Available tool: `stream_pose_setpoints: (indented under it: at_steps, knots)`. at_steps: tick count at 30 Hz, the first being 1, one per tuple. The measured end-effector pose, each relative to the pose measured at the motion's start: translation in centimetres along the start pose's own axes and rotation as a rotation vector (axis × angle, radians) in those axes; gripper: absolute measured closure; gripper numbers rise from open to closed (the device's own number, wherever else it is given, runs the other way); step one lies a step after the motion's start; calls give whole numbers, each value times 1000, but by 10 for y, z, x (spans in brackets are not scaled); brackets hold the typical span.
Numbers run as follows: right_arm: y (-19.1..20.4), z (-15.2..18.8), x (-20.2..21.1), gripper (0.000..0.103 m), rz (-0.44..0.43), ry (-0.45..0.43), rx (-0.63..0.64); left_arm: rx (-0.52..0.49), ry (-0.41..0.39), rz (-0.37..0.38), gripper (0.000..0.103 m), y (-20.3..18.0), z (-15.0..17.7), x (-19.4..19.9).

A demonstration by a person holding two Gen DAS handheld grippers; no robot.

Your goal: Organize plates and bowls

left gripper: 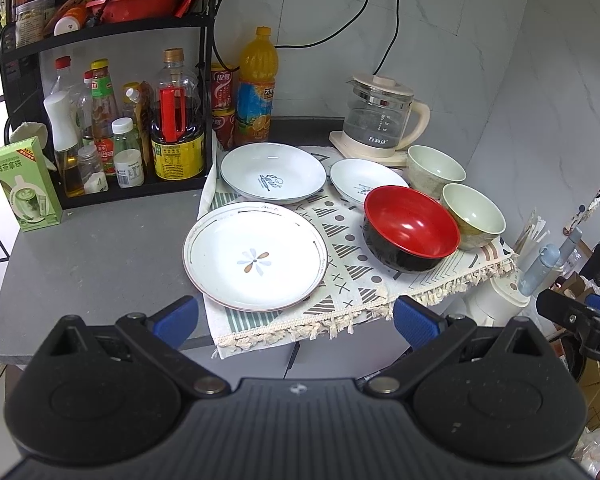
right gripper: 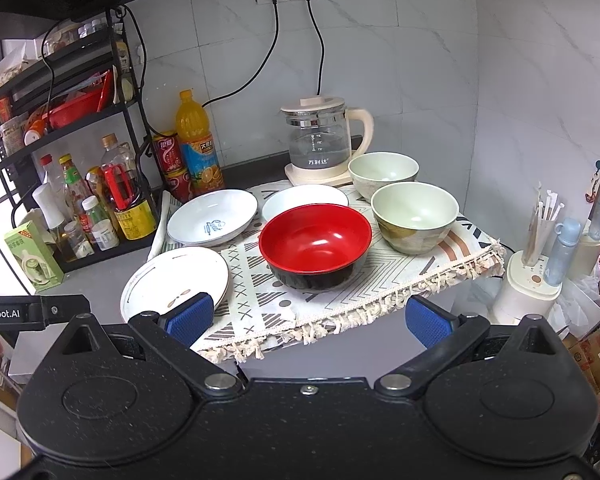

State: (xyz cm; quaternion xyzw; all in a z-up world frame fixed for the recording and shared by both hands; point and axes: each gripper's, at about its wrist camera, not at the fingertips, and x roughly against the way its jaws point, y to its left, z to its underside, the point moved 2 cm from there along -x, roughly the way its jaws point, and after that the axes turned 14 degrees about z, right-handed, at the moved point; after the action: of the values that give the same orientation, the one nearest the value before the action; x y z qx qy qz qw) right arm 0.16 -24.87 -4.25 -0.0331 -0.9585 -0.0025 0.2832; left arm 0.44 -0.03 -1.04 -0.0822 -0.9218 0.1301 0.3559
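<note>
With both the left tool (left gripper: 296, 316) and right tool (right gripper: 310, 316) held apart and empty, the near-left white glazed flower-painted plate (left gripper: 255, 255) on the patterned cloth (left gripper: 352, 280) is judged rigid, slippery and breakable, best pinched at its rim.

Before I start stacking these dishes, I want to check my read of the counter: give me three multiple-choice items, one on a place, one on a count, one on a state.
1. Where is the red bowl?
A. on the patterned mat
B. on the rack
C. inside a green bowl

2. How many pale green bowls?
A. one
B. two
C. four

3. The left gripper is:
A. shut on a plate
B. shut, empty
C. open, empty

Answers: 1 A, it sits on the mat. 2 B, one in front of another. 3 C, fingers spread, nothing between.
</note>
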Motion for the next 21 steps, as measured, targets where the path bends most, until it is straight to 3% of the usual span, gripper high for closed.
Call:
stream_pose_setpoints:
  at_steps: [21]
  knots:
    - [-4, 3, 3, 0, -6, 0, -3, -1, 1, 1, 0, -2, 7, -1]
